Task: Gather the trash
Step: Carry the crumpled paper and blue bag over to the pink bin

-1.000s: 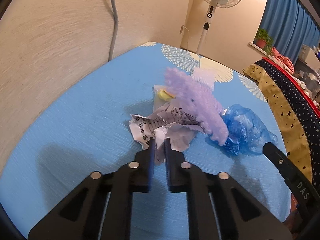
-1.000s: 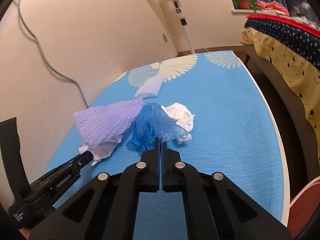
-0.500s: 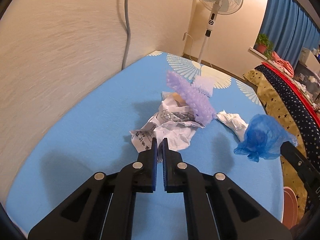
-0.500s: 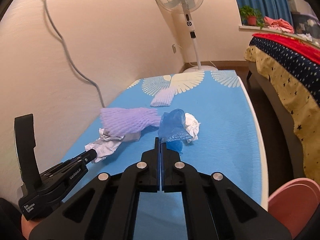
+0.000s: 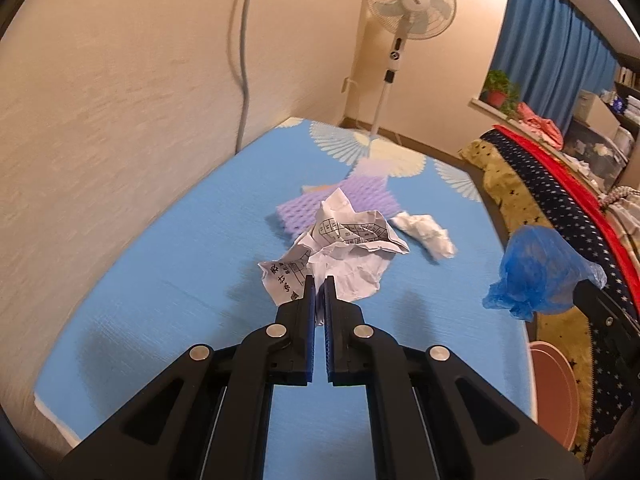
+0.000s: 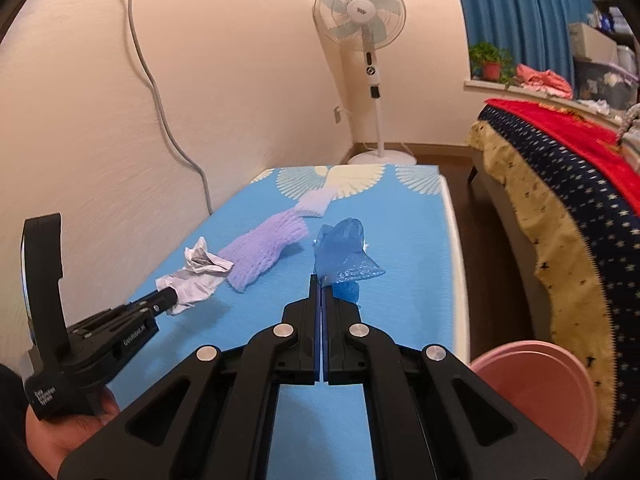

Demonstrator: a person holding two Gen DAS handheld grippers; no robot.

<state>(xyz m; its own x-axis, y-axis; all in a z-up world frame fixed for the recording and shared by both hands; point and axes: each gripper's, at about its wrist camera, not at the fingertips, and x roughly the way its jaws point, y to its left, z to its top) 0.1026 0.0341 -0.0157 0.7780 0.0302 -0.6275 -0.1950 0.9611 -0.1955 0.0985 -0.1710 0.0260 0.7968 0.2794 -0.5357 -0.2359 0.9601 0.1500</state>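
Left fingers (image 5: 319, 285) clamped on crumpled paper (image 5: 344, 252), right fingers (image 6: 321, 282) on blue bag (image 6: 344, 254), above open blue mat (image 6: 404, 240).

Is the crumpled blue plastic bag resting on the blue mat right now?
No, the crumpled blue plastic bag hangs above the blue mat, pinched in the shut right gripper.

Beige wall (image 6: 100, 120), standing fan (image 6: 360, 16), blue curtains (image 6: 516, 4)

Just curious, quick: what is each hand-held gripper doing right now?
Left hand-held gripper: closed on crumpled printed paper.
Right hand-held gripper: closed on blue plastic bag.
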